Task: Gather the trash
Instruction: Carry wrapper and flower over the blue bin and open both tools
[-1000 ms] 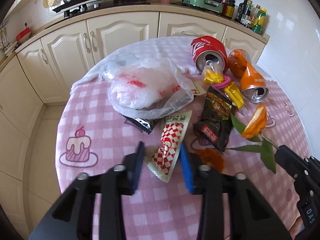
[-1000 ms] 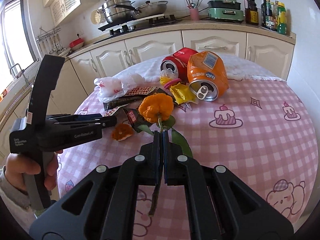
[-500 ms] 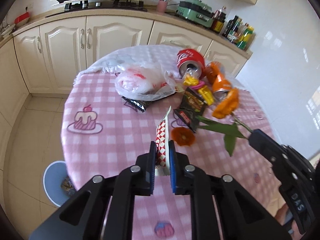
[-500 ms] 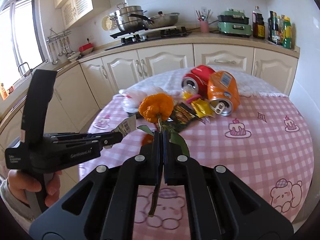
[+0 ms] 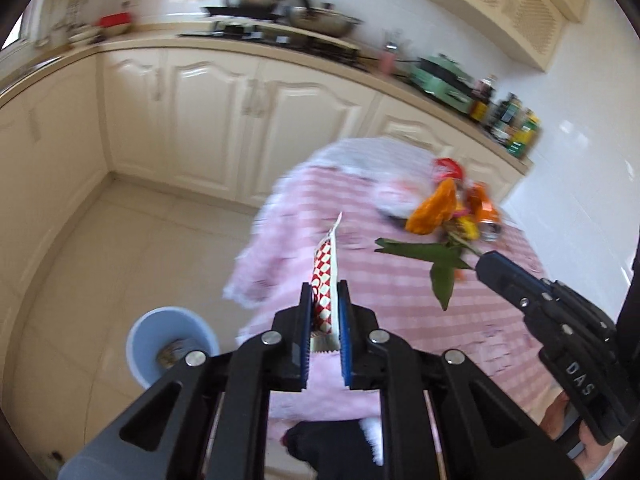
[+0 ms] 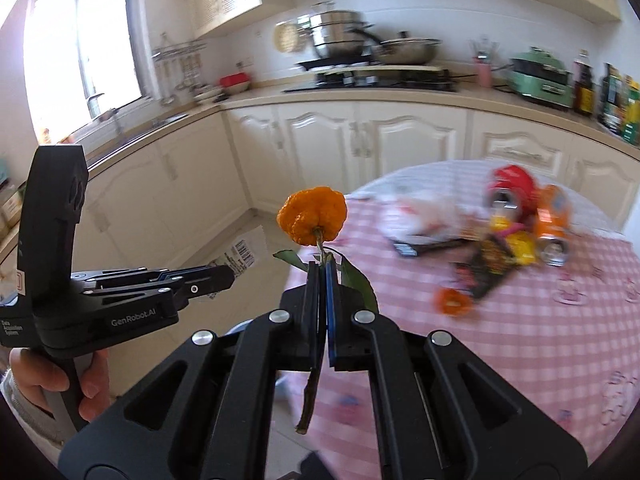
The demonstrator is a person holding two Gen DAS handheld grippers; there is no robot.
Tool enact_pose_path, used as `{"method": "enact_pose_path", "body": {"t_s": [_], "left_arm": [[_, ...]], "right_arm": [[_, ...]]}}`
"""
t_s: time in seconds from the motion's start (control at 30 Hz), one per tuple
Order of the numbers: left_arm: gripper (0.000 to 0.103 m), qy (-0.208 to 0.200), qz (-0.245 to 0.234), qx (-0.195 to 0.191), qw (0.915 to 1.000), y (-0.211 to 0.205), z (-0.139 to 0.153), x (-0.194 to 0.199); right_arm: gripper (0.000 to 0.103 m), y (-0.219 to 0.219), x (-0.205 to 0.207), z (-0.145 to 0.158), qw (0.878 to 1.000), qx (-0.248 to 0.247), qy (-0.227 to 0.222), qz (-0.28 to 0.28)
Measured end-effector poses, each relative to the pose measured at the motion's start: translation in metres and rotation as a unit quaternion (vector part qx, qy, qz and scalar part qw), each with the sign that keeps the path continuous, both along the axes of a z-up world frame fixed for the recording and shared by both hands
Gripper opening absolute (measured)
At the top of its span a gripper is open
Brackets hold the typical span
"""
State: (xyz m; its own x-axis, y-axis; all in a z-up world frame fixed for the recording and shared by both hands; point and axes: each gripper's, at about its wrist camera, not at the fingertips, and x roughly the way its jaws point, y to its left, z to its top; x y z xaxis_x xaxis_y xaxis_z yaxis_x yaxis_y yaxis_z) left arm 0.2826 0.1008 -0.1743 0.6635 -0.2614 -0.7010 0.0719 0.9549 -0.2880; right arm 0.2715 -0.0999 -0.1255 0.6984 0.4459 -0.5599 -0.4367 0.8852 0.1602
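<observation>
Two grippers clamped: left gripper (image 5: 325,304) one wrapper (image 5: 325,280), right gripper (image 6: 322,280) one flower (image 6: 313,216)

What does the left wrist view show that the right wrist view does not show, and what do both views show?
Only the left wrist view shows the blue bin on the floor. Only the right wrist view shows the window and the hand holding the left gripper. Both show the orange flower clamped by its stem in the right gripper, the checked wrapper and the pink tablecloth.
</observation>
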Motion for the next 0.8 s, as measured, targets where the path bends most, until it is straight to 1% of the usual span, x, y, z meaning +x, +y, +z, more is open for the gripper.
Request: {"method": "enact_pose_path", "body": {"t_s": [0.1, 0.2, 0.27, 0.43, 0.6, 0.8], "left_arm": [[0.011, 0.009, 0.037, 0.000, 0.9993, 0.039, -0.008, -0.008], [0.011, 0.018, 0.076, 0.009, 0.9969, 0.075, -0.016, -0.016], [0.011, 0.023, 0.094, 0.011, 0.9953, 0.094, -0.021, -0.020], [0.011, 0.046, 0.141, 0.001, 0.9889, 0.146, -0.043, -0.028], [0.011, 0.071, 0.163, -0.004, 0.9841, 0.176, -0.070, -0.029], [0.011, 0.103, 0.173, -0.014, 0.9794, 0.194, -0.105, -0.022]], "right_arm": [[0.004, 0.039, 0.005, -0.008, 0.999, -0.003, 0.010, 0.036], [0.004, 0.085, 0.009, -0.020, 0.997, -0.008, 0.024, 0.076], [0.004, 0.113, 0.011, -0.030, 0.994, -0.011, 0.033, 0.101], [0.004, 0.174, 0.018, -0.058, 0.987, -0.026, 0.058, 0.145], [0.004, 0.213, 0.028, -0.089, 0.982, -0.045, 0.084, 0.166], [0.004, 0.235, 0.036, -0.131, 0.975, -0.073, 0.119, 0.171]]}}
